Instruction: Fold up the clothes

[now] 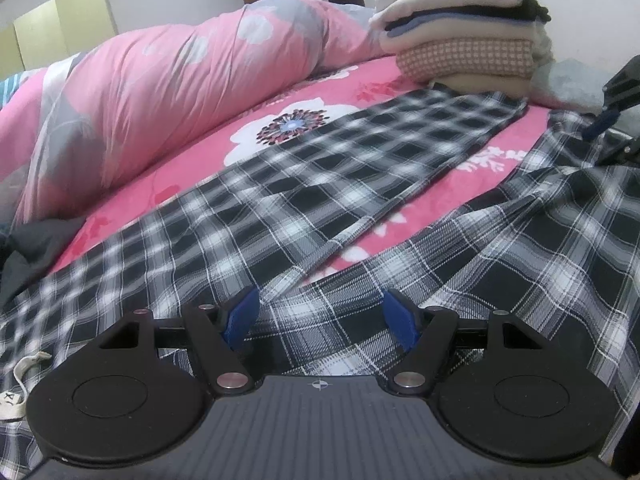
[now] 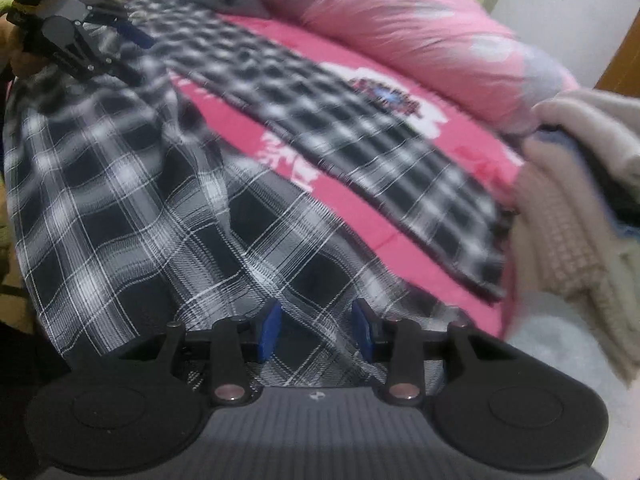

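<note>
Pink floral bed (image 1: pixel 360 76) carries plaid trousers (image 1: pixel 320 184) spread flat, one leg reaching to the stack of folded clothes (image 1: pixel 460 28) at its far edge. Left gripper (image 1: pixel 320 316) hovers over the plaid with fingers spread, holding nothing. Right gripper (image 2: pixel 316 330) also stands spread above plaid cloth. Rolled pink quilt (image 1: pixel 160 96) lies behind. No writing is readable.

L gripper (image 1: pixel 320 316): jaws open, low | R gripper (image 2: pixel 316 330): jaws open, low
</note>
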